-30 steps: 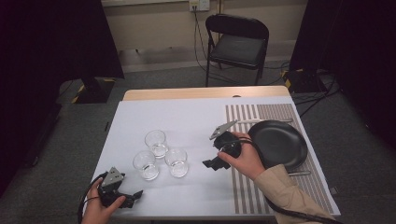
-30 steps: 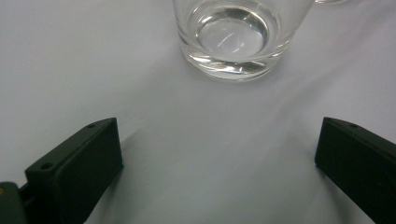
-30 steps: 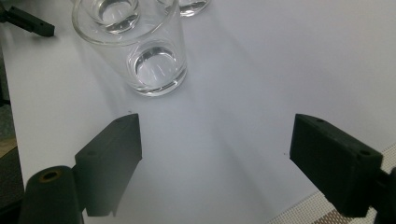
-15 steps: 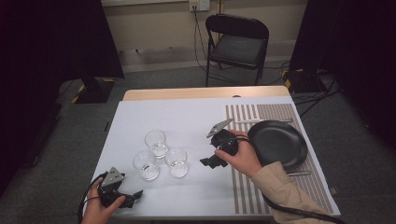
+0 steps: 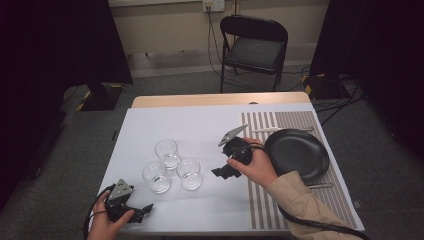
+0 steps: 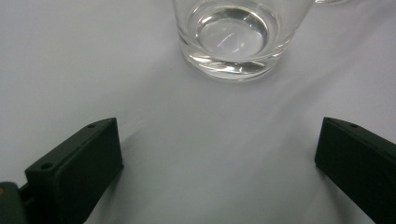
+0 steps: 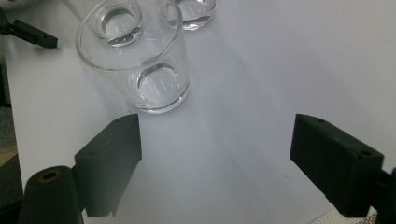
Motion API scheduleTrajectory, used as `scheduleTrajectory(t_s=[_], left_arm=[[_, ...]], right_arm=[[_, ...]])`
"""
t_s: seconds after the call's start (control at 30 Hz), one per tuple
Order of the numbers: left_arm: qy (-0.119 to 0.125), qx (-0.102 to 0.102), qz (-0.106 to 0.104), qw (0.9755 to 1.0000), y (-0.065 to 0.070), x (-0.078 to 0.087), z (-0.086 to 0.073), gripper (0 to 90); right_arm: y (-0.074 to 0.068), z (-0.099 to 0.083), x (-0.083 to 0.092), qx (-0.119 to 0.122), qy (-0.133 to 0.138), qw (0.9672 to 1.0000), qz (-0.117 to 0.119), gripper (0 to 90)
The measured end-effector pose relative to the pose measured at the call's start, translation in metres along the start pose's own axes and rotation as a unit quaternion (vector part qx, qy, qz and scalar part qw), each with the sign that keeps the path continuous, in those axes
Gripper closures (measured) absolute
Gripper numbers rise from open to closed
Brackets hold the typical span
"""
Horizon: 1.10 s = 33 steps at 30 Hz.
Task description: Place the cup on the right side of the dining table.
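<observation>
Three clear empty glasses stand close together on the white table cover: one at the back (image 5: 166,152), one front left (image 5: 156,176), one front right (image 5: 190,172). My left gripper (image 5: 141,212) rests near the table's front left edge, open, with the front left glass (image 6: 236,37) a short way ahead of its jaws (image 6: 219,158). My right gripper (image 5: 221,172) is held just right of the glasses, open and empty. In its own view the nearest glass (image 7: 140,65) stands just beyond the left jaw of the right gripper (image 7: 215,149).
A black plate (image 5: 296,152) lies on a striped placemat (image 5: 260,122) at the table's right, with cutlery behind it (image 5: 272,130) and in front of it (image 5: 320,186). A folding chair (image 5: 255,45) stands beyond the far edge.
My right gripper has moved a little to the left, closer to the glasses. The left gripper and the glasses have stayed put.
</observation>
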<state>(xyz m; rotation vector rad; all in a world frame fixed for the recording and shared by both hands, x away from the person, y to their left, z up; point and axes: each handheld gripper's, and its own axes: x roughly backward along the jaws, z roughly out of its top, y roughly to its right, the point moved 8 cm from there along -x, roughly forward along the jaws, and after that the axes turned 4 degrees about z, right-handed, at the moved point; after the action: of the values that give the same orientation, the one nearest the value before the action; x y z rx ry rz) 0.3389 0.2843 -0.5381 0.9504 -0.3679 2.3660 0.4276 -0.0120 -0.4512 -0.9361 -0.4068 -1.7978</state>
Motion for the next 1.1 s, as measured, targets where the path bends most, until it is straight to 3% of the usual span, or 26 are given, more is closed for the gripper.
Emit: scheduleTrajectory(t_s=[1.1], left_arm=[[0.0, 0.002, 0.0, 1.0, 0.0, 0.0, 0.0, 0.0]], right_arm=[[-0.005, 0.024, -0.013, 0.01, 0.002, 0.9999, 0.007, 15.8]])
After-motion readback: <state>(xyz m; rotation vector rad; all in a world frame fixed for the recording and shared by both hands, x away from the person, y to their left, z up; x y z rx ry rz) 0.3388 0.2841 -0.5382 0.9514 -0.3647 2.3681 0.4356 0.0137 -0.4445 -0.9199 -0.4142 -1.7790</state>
